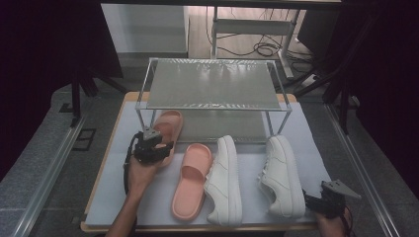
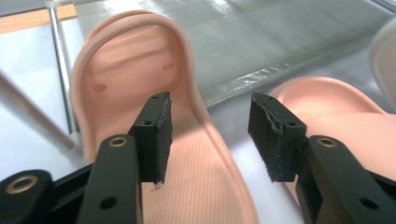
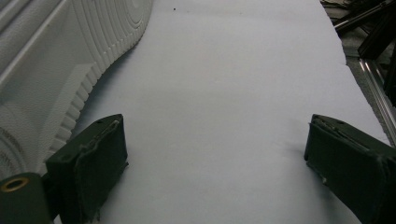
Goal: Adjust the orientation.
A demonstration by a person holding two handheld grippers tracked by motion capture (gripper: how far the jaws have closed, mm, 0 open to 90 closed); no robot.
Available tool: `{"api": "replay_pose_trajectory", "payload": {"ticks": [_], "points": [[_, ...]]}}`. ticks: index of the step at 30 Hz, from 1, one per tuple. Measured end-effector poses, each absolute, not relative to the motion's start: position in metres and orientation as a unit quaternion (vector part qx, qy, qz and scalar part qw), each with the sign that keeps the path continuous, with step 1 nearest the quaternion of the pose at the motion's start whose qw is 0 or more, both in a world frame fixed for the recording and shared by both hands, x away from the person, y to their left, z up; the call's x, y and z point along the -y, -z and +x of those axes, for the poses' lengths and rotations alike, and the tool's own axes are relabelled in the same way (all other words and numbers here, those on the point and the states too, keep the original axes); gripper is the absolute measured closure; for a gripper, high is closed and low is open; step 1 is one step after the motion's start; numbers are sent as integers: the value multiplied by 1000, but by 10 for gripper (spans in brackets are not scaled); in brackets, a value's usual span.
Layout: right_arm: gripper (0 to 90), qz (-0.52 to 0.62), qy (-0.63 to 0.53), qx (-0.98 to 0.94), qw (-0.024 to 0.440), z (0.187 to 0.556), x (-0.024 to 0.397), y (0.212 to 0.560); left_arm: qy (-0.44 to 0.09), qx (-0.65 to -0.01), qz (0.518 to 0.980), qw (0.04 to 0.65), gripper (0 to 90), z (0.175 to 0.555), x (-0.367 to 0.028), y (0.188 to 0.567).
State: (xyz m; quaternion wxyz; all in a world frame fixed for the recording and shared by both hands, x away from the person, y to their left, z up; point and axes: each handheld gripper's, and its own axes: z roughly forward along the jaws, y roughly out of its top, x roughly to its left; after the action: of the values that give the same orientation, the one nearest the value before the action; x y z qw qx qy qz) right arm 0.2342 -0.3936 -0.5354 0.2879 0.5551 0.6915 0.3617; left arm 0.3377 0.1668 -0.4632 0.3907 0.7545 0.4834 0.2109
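Left gripper (image 1: 157,148) sits mid-left of the high view, jaws apart over the smooth pink slide (image 2: 140,93), gripping nothing; right gripper (image 3: 215,163) gapes too.

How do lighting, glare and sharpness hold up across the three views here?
High view: dim, soft, dark at both sides, with glare on the rack's top shelf. Left gripper view: brighter, the pink slipper fairly sharp, with glare streaks on the shelf behind it. Right gripper view: evenly lit mat, near jaws soft, white sneaker ribbing clear.
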Motion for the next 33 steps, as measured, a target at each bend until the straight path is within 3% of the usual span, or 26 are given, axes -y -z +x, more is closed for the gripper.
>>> {"api": "replay_pose_trajectory", "payload": {"ticks": [11,17,29,33], "points": [[60,555,-362,-692,288,234,394,535,-198,-477,749,416,469,308,-183,458],[59,556,-362,-691,288,234,393,535,-192,-465,755,421,576,288,-189,459],[59,556,-361,-691,288,234,393,535,-171,-468,770,400,881,263,-200,472],[59,556,-361,-691,288,234,393,535,-179,-471,774,384,898,257,-201,478]]}}
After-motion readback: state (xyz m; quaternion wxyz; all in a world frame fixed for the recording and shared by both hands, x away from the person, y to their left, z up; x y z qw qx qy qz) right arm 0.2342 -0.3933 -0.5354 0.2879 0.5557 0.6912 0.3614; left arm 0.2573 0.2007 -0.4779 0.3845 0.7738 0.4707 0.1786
